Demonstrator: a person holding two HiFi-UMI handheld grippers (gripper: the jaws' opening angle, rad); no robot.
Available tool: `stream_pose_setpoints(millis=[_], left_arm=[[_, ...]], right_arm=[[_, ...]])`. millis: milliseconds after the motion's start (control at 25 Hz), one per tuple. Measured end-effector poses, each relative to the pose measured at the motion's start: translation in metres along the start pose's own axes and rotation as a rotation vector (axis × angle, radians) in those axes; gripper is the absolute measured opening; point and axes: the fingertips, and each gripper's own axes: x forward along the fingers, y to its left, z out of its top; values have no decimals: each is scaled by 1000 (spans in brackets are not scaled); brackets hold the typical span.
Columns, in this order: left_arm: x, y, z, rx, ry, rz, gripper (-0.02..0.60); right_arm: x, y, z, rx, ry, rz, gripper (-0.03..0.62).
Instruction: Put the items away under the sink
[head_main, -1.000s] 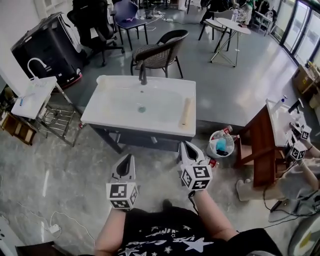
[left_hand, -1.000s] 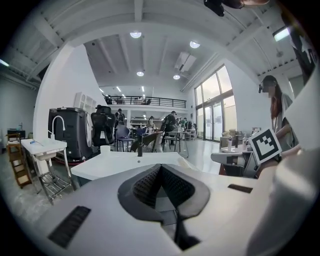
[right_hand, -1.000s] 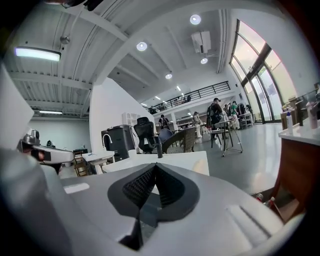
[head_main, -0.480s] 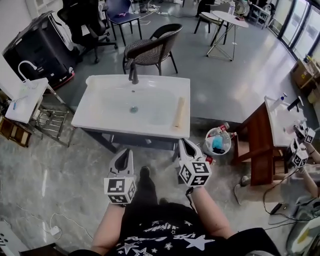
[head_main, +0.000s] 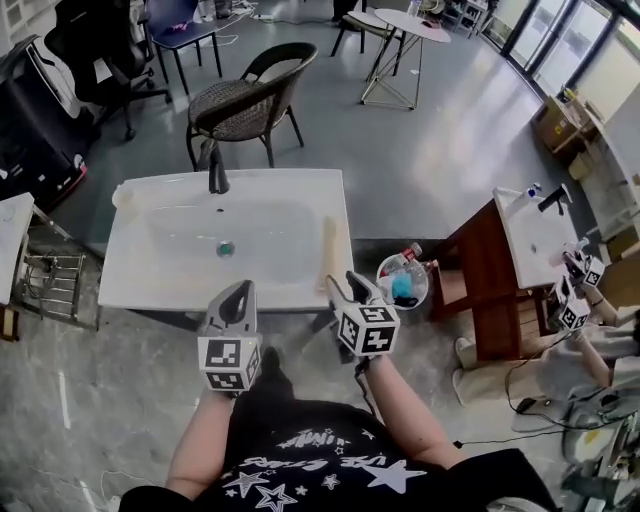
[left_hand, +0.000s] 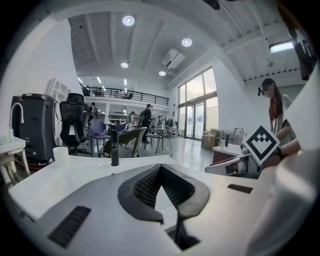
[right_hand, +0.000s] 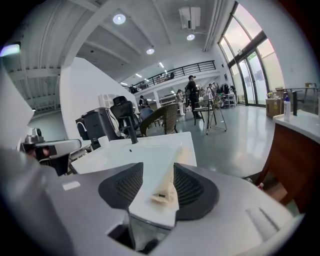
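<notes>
In the head view, a white rectangular ceramic sink (head_main: 170, 275) with one black faucet (head_main: 213, 172) stood on a grey marbled floor (head_main: 120, 365). A single beige cylindrical roll (head_main: 328, 250) lay along the sink's right rim. The left gripper (head_main: 240, 290) and the right gripper (head_main: 352, 280) hovered at the sink's near edge, the right one just beside the roll's near end. One small white bin (head_main: 381, 275) holding bottles sat on the floor right of the sink. Further right, a brown wooden cabinet (head_main: 480, 285) carried a second sink, and one brown wicker chair (head_main: 240, 100) stood behind the first.

Only the left gripper view showed that its pads met at the tips with nothing between them. The faucet rose beyond, and a person (left_hand: 276, 112) stood at the right.

The right gripper view showed its jaws apart, having just been opening. The roll's near end appeared in the gap, and the pads did not touch it.
</notes>
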Motion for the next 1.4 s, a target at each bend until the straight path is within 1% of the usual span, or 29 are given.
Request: stream_pose_setpoints(millis=[120,240,440,560,640,680,760,840,880,1040,1160,1280,1400], left_arm=[[22,13,1,3,21,-46,9],[42,28,-1,-2,46,-83,9],[68,48,-16,-12,99,-131,9],[82,56,-17,6,108,-157,9],[91,58,-17,11,113,-171,9],[94,58,-17,12,114,-177,9],[99,59,-16,19,115,-189,9],[103,59,-14,31,114,-198,9],[104,59,-13,37,114,-201,9],[101,55,-6,48,106,-197,9],[90,49,-5,50,102,-176,9],[70,41,-12,49,104,-143,9],[43,30,-20,42,108,-97,9]], right_arm=[[23,-3,-2,13,73,-52,190],[45,-9,-4,10,124,-111,210],[69,-32,-20,-6,240,-228,210],[78,-41,-25,-3,270,-271,205],[82,-44,-26,-9,286,-282,170],[84,-45,-26,-14,297,-283,146],[89,-46,-23,-12,306,-285,123],[91,-46,-19,-2,304,-288,66],[91,-46,-16,0,305,-286,54],[85,-44,-10,6,287,-263,34],[76,-39,-8,5,255,-237,31],[62,-26,-10,-4,227,-181,31],[41,-9,-8,4,181,-96,31]])
